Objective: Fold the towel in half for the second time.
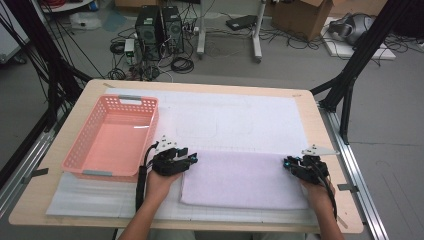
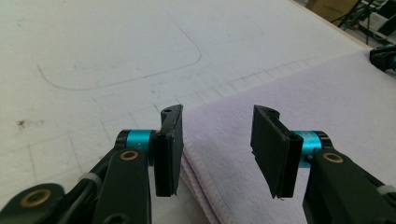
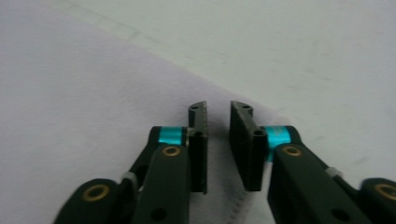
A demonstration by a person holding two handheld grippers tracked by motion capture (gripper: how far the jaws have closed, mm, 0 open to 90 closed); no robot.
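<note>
— Black jaws come first, mine, rising from the bottom of both gripper views. What do you want to know?

— Start with your left gripper [image 2: 217, 149].

— Its jaws stand well apart, released, nothing pressed between the pads. Below the gap lies the near left corner of the folded lavender towel [image 2: 299, 112], its stacked edges showing just beside my left pad. From the high view that gripper [image 1: 192, 159] sits at the towel's left end, close beside the pink plastic basket [image 1: 87, 150].

— And the right gripper [image 3: 218, 144]?

— Narrow gap there — the jaws are close together but not touching, and the pads hang over the towel's corner [image 3: 93, 116], where its stitched hem runs under them. Whether a fold of cloth is pinched I cannot tell; what I see between the pads is open space. From above, that gripper [image 1: 287, 162] is at the towel's right end, my hand behind it.

— Where does the towel lie?

— Flat on the white mat [image 1: 235, 120] that covers the wooden table [image 1: 325, 150], on the near half, stretched between my two grippers [image 1: 245, 180]. A faint rounded outline is drawn on the mat [image 2: 116, 70] beyond it.

— The basket?

— Empty as far as I can see, on the left of the table, its long side running away from me — well apart from the right gripper
</note>
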